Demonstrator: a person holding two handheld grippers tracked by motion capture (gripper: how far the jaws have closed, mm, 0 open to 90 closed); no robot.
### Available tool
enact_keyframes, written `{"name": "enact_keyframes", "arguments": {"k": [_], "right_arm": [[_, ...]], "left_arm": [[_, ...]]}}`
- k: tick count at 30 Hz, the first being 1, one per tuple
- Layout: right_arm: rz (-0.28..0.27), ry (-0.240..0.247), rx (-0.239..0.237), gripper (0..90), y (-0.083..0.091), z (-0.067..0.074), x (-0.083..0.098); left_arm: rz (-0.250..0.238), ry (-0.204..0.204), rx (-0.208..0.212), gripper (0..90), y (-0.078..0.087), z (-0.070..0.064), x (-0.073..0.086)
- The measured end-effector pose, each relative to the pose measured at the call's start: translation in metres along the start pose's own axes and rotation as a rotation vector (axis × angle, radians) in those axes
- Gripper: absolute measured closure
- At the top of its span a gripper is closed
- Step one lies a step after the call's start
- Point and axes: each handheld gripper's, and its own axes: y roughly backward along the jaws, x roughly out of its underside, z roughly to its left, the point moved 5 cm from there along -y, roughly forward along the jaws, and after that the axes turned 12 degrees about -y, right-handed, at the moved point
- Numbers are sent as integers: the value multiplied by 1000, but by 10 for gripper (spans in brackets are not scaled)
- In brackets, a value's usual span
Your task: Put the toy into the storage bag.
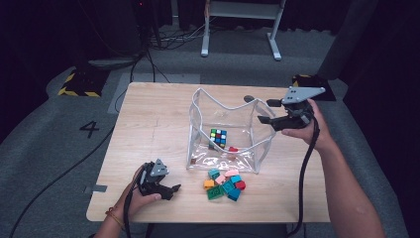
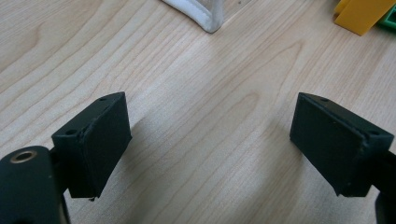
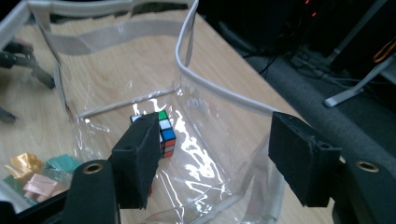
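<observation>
A clear plastic bag (image 1: 247, 124) with white trim stands open in the middle of the wooden table (image 1: 148, 124). A Rubik's cube (image 1: 218, 138) and a small red brick (image 1: 233, 149) lie on the bag's bottom. A pile of several coloured bricks (image 1: 225, 184) lies just in front of the bag. My right gripper (image 1: 265, 111) hangs open at the bag's right rim with nothing between its jaws. In the right gripper view, the right gripper (image 3: 217, 140) looks down over the white rim (image 3: 210, 91) at the cube (image 3: 166, 133). My left gripper (image 1: 174, 191) rests open near the front left, left of the pile, over bare wood (image 2: 210, 144).
In the left gripper view a bag corner (image 2: 205, 16) and a yellow brick (image 2: 362, 14) lie ahead of the jaws. A white desk frame (image 1: 242, 25) and cables lie on the floor beyond the table's far edge.
</observation>
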Motion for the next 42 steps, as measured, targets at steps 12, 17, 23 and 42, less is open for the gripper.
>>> {"name": "enact_keyframes", "arguments": {"k": [12, 17, 23, 42], "right_arm": [[-92, -38, 53, 320, 46, 2, 19], [-104, -64, 65, 320, 58, 4, 37], [-94, -88, 61, 320, 60, 6, 59], [6, -96, -31, 356, 28, 39, 136]], "left_arm": [[1, -2, 0, 125, 0, 0, 0], [2, -3, 0, 125, 0, 0, 0], [0, 0, -1, 125, 0, 0, 0], [3, -2, 0, 125, 0, 0, 0]]}}
